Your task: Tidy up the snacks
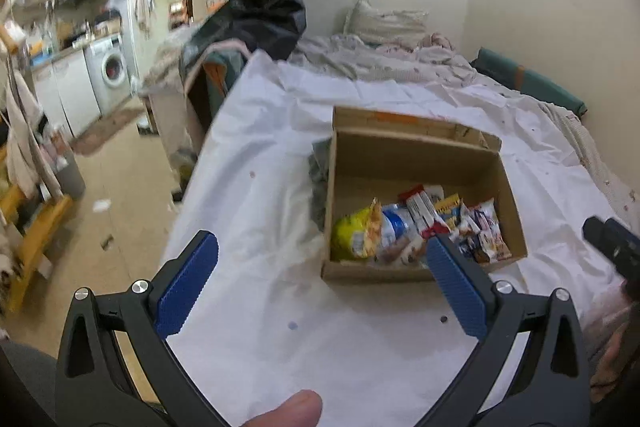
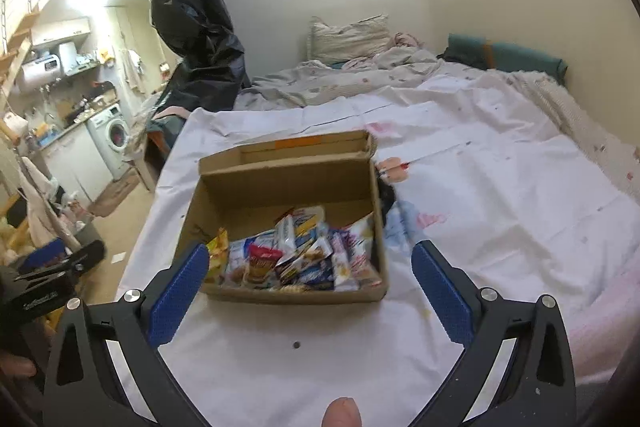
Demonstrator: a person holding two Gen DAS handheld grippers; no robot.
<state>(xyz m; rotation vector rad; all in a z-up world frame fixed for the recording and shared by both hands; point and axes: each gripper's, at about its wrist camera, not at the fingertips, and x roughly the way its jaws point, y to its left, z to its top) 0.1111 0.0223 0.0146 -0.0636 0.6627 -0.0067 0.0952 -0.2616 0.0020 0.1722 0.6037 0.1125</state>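
An open cardboard box [image 1: 416, 155] sits on a white sheet on the bed, and also shows in the right wrist view [image 2: 288, 179]. Several snack packets [image 1: 424, 231] lie heaped in its near end; they show in the right wrist view [image 2: 300, 255] too, among them a yellow bag [image 1: 356, 235]. My left gripper [image 1: 322, 251] is open and empty, held above the sheet just short of the box. My right gripper [image 2: 310, 261] is open and empty, its jaws spread wider than the box's near end. The right gripper's tip [image 1: 612, 243] shows at the left view's right edge.
The white sheet [image 2: 500, 207] covers most of the bed; a rumpled quilt and pillow [image 2: 348, 39] lie at its far end against the wall. A black plastic bag [image 2: 192, 15] hangs at the bed's far left. The floor and a kitchen with a washing machine [image 1: 110, 71] lie left.
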